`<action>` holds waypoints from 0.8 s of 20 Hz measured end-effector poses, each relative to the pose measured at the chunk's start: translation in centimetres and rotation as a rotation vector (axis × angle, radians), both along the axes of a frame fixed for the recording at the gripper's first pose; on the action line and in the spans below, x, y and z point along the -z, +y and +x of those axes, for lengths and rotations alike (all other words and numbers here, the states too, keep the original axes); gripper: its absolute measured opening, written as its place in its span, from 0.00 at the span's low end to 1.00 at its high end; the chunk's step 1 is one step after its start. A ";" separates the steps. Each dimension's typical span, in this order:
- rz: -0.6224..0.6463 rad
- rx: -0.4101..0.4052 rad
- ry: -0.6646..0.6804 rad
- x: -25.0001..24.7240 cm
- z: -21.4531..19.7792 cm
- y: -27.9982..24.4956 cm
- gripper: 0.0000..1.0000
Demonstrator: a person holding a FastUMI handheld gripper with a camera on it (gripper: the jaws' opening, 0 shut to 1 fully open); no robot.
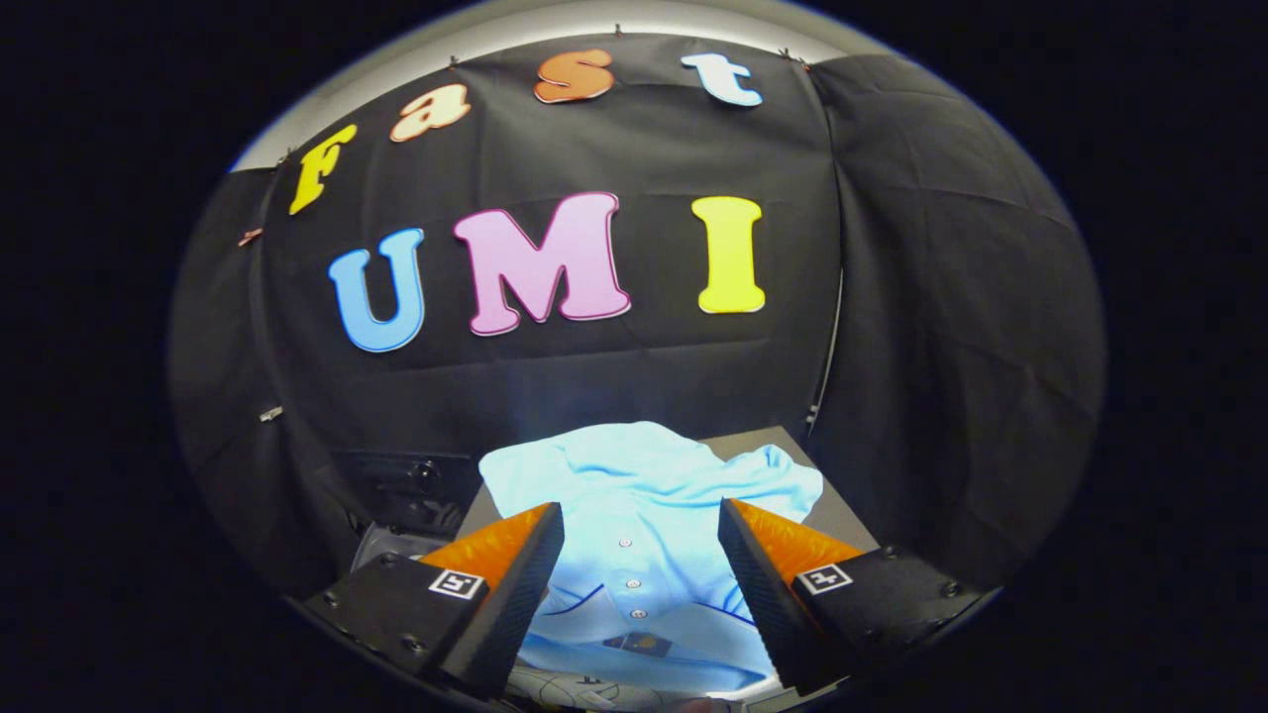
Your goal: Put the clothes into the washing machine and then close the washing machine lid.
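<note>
A light blue buttoned shirt (pixel 644 505) lies spread on a grey table top (pixel 763 442), its button row and collar running between my fingers and its sleeves reaching beyond them. My gripper (pixel 641 520) hovers over the shirt with its fingers wide apart and nothing pinched between them. Left of the table, beside the left finger, a dark machine body (pixel 406 490) with a knob shows, with a pale rim (pixel 381 543) below it; whether its lid is up I cannot tell.
Black cloth walls close the booth behind the table and on both sides. A thin cable (pixel 830 347) hangs down the wall seam behind the table's far right corner.
</note>
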State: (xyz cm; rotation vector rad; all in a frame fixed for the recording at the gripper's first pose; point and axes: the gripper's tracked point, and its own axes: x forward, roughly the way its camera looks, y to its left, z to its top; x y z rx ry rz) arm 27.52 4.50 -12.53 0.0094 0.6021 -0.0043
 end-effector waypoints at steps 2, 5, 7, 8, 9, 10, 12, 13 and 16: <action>-0.027 -0.002 0.048 1.8 1.4 -0.4 0.98; -0.045 0.026 0.097 4.0 3.4 -0.8 0.98; 0.001 0.019 0.141 6.2 4.1 -0.5 0.98; 0.022 0.021 0.175 7.3 4.2 0.0 0.99; 0.032 0.017 0.210 8.6 4.4 0.4 0.98; 0.027 0.010 0.231 9.5 4.4 0.7 0.98; -0.020 0.009 0.257 10.9 4.7 0.3 0.97; -0.043 0.001 0.248 11.1 5.6 0.4 0.98; -0.067 -0.022 0.304 11.5 5.2 0.9 0.98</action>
